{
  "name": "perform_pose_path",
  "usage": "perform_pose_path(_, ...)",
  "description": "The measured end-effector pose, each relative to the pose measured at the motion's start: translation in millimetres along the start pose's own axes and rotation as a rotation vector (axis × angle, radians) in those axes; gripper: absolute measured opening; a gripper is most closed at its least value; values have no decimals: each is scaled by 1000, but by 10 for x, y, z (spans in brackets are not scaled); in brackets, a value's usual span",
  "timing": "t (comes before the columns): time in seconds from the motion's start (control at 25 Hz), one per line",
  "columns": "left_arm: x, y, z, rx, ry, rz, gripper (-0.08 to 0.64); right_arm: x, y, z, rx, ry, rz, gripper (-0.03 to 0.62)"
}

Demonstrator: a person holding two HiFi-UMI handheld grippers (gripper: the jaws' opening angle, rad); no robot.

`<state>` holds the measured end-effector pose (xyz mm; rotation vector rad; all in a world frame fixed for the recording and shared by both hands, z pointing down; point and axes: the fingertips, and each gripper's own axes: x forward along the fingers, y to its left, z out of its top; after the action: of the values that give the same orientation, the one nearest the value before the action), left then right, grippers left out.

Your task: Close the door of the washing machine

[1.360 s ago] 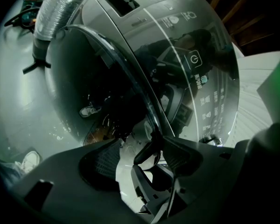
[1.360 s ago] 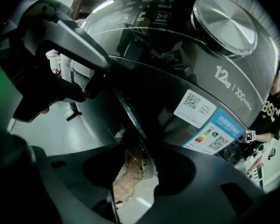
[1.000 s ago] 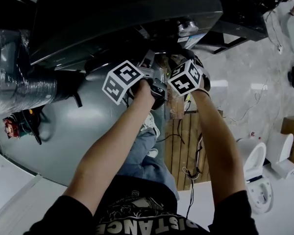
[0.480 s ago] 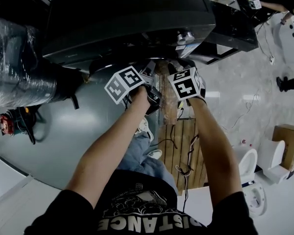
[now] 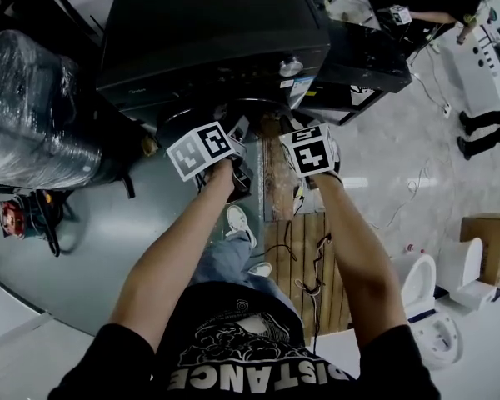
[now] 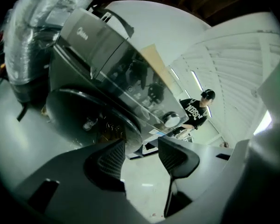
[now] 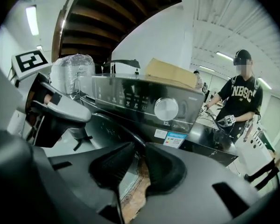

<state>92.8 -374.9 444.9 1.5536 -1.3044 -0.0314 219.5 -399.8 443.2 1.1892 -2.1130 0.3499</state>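
The dark washing machine [image 5: 217, 32] fills the far side of the floor in front of you. A plastic-wrapped bundle [image 5: 33, 115] stands to its left, and a wooden pallet [image 5: 304, 240] lies on the floor at your near right. The machine's round door [image 6: 84, 111] lies against its front face, just beyond both tongs, and neither pair grips it. Your left tongs [image 6: 141, 146] have just been closing a little but stand well apart, with nothing between them and only floor beyond. Your right tongs [image 7: 139, 149] have just been closing too, down to a narrow gap with nothing gripped in it. The 1 silver knob [image 7: 166, 108] sits on the control panel above the door, toward the right.
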Motion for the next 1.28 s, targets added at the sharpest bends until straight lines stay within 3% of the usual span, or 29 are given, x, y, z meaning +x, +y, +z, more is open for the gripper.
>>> perform_pose_path(0.12,-264,-180,22,85,-11,-20,230,-315,68,164,39,-61,-10,81)
perform_pose_path(0.28,-576,-407,39,252,-29,-32,213,-723,172,383,75,-141,-14,71)
perform_pose_path(0.48,-951,-760,54,379,-51,-87,198,-1242,290,617,73,-233,-23,60)
perform_pose_path(0.68,-1361,-1034,112,540,-106,-94,170,-1698,423,788,79,-308,-16,54)
perform_pose_path(0.88,-1704,-1112,91,708,-136,-69,128,-2063,572,886,80,-373,-3,46)
perform_pose_path(1.08,-1972,-1207,112,825,-162,-48,78,-2326,636,980,101,-429,14,38)
perform_pose_path(1.28,-2097,-1255,43,958,-201,-15,44,-2484,635,947,170,-474,30,21)
